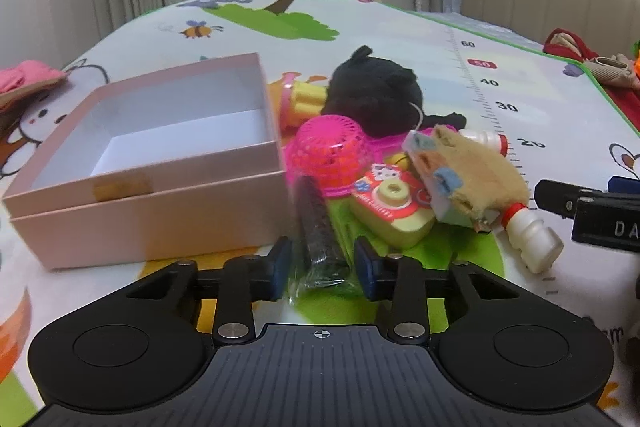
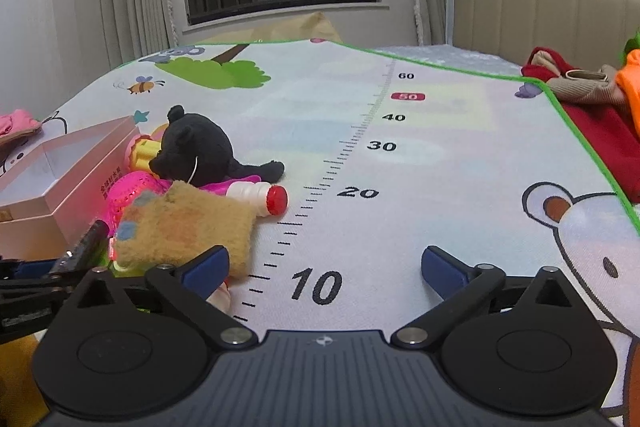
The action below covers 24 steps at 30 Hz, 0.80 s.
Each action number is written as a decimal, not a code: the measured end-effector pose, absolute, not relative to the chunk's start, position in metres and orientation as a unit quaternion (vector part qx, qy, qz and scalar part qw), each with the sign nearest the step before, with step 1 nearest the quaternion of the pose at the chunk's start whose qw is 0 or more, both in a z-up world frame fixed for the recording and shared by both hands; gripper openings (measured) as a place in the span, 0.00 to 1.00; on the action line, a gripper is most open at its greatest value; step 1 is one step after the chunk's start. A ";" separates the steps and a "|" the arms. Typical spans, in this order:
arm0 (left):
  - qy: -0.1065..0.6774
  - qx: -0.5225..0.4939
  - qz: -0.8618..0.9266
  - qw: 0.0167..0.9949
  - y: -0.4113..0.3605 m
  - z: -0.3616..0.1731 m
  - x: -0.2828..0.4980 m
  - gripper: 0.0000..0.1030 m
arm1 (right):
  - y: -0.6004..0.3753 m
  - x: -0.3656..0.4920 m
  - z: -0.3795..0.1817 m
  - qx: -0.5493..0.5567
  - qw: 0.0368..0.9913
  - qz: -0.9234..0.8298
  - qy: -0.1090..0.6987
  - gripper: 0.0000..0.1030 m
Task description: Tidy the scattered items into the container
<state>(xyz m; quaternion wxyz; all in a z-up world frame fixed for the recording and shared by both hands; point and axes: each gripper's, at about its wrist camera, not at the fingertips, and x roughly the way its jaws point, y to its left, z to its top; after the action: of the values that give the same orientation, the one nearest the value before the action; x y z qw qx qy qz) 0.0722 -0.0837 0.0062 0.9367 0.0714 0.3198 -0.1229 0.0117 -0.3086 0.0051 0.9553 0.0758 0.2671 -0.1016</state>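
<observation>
Low in the frame, the left hand-held gripper [image 1: 322, 269] is clenching a dark wrapped stick [image 1: 318, 231] beside the pink box [image 1: 160, 203]; the right hand-held gripper [image 2: 324, 267] is gaping wide, grasping nothing.

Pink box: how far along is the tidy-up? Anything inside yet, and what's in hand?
Nothing looks done: the pink box shows an empty interior. In hand: the left gripper is shut on a dark packet in clear wrap. The right gripper is open over bare mat. Left: the black plush, pink basket, toy camera, tan plush and small bottles.
</observation>
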 end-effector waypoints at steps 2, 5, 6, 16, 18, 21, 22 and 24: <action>0.319 0.071 -0.123 0.937 -0.070 0.008 0.063 0.32 | -0.307 0.014 0.004 0.071 0.955 -0.102 0.271 1.00; 0.324 0.068 -0.129 0.935 -0.041 0.011 0.042 0.32 | -0.304 0.016 0.004 0.063 0.953 -0.103 0.276 1.00; 0.324 0.072 -0.129 0.935 -0.031 0.011 0.034 0.32 | -0.302 0.016 0.004 0.058 0.953 -0.103 0.278 1.00; 0.328 0.000 -0.074 0.942 0.049 0.011 0.017 0.94 | -0.240 -0.014 0.015 -0.046 0.961 -0.010 0.271 1.00; 0.327 -0.020 -0.072 0.942 0.054 0.010 0.016 0.96 | -0.227 -0.021 0.017 -0.057 0.959 0.016 0.278 0.95; 0.322 -0.022 -0.064 0.944 0.054 0.008 0.012 0.99 | -0.211 -0.024 0.018 -0.079 0.955 0.030 0.284 0.90; 0.324 -0.020 -0.065 0.944 0.053 0.007 0.011 1.00 | -0.208 -0.024 0.018 -0.083 0.954 0.035 0.286 0.89; 0.326 -0.019 -0.065 0.943 0.052 0.005 0.012 1.00 | -0.204 -0.023 0.019 -0.083 0.951 0.045 0.293 0.89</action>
<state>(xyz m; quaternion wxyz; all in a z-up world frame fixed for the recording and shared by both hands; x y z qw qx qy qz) 0.0118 0.0524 0.0047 0.9429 -0.0193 0.3262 -0.0647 -0.0227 -0.2037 0.0188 0.9515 -0.0831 0.2928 0.0447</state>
